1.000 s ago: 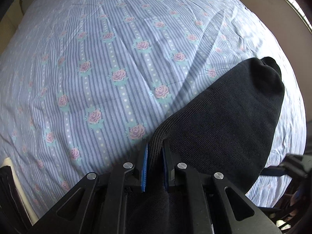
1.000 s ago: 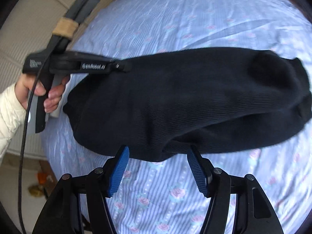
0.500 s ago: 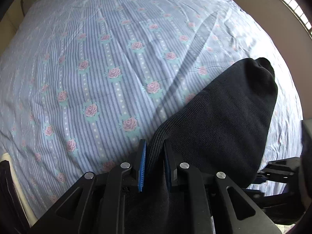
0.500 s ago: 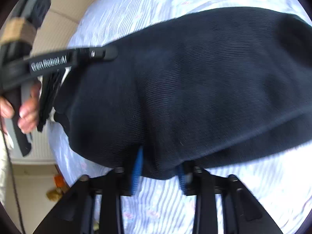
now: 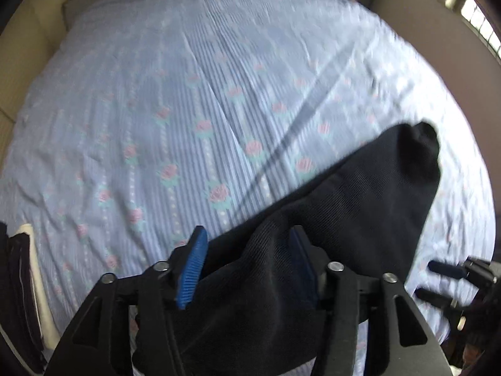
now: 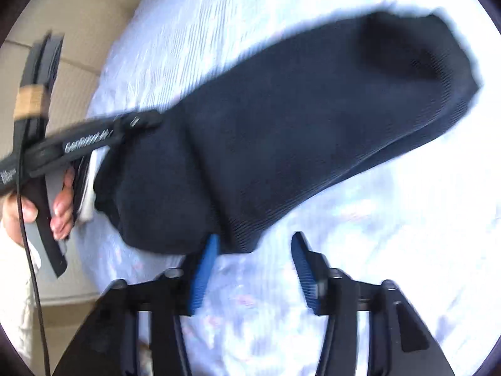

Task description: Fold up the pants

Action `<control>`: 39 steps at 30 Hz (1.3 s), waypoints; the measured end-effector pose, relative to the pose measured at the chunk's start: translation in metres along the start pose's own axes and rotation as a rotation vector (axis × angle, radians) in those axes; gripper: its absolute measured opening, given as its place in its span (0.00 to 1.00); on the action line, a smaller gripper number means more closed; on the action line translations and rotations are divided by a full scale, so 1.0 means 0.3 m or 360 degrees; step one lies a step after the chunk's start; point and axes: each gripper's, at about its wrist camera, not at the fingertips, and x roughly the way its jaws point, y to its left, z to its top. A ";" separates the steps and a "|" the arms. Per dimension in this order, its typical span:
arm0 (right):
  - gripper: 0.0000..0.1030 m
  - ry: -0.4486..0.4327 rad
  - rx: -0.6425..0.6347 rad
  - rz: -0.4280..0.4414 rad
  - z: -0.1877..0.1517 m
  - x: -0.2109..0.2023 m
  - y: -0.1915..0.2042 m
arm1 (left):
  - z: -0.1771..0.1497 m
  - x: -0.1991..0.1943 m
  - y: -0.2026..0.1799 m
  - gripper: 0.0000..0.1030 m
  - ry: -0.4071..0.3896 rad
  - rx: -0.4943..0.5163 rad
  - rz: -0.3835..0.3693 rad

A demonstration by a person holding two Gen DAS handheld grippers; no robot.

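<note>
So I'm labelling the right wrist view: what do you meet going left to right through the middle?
Hand on the handle, left gripper, black pants, floral sheet.

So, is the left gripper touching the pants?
Touching. The left wrist view shows the left gripper open, the pants bunched between its fingers and covering part of one pad.
</note>
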 end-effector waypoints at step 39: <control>0.15 -0.0266 0.0266 -0.0941 0.436 -0.028 -0.364 | -0.129 0.073 0.218 0.67 0.0274 0.0091 0.0070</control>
